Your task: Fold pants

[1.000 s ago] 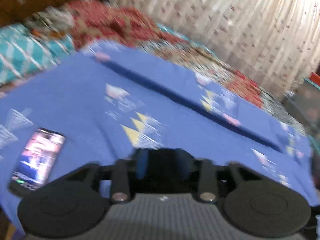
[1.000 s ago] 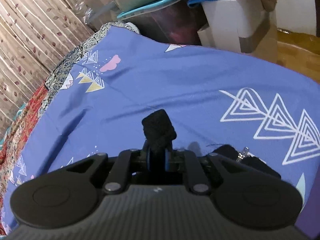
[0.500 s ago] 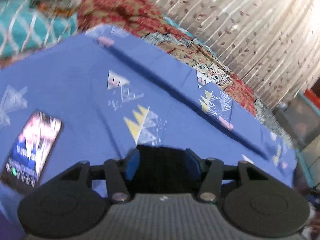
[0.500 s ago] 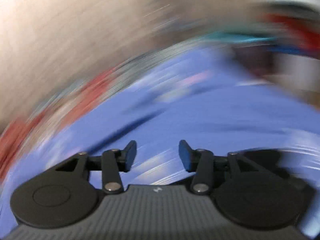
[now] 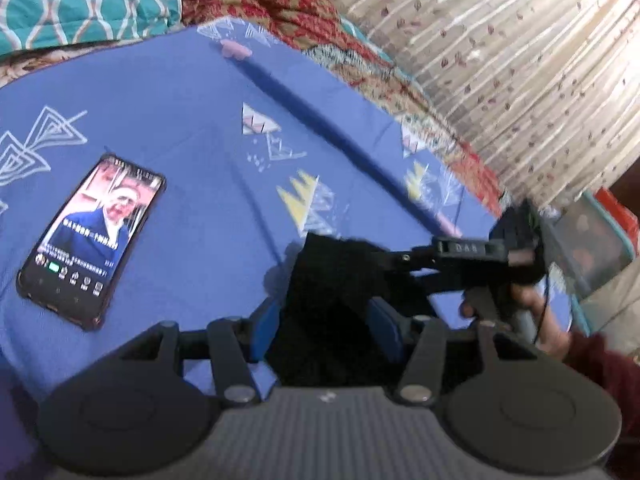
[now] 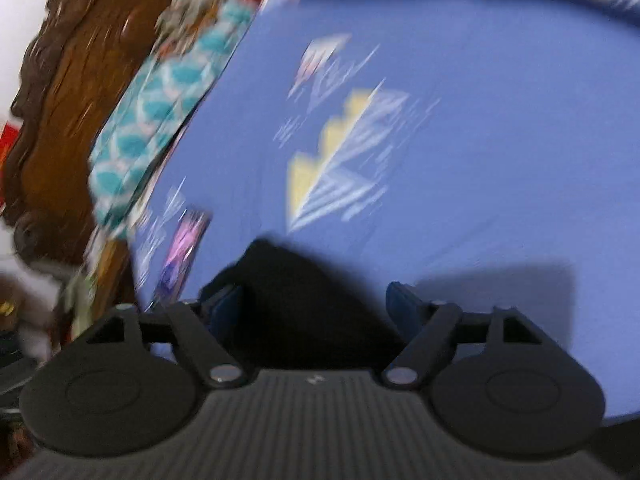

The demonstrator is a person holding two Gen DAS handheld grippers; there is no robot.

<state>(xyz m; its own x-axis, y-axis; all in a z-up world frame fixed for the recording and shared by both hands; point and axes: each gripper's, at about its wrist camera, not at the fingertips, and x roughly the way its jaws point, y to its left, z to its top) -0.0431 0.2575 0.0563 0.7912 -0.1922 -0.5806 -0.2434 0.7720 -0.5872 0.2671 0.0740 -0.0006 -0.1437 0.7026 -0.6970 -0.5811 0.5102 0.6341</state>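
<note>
The black pants (image 5: 332, 292) are bunched between the fingers of my left gripper (image 5: 326, 330), which is shut on them above the blue patterned bedsheet (image 5: 192, 120). My right gripper (image 5: 404, 258) reaches in from the right and touches the same bunch. In the blurred right wrist view the right gripper (image 6: 316, 304) is open, with the black pants (image 6: 296, 292) lying between its spread fingers.
A phone (image 5: 94, 240) with a lit screen lies on the sheet at the left; it also shows in the right wrist view (image 6: 182, 256). Teal and red bedding (image 5: 88, 0) is piled at the back. A curtain (image 5: 520, 60) hangs at the right. A wooden headboard (image 6: 68, 100) stands behind.
My right gripper let go of its black fabric, opened, and swung round to the bunch held by my left gripper. The left gripper stays shut on the pants.
</note>
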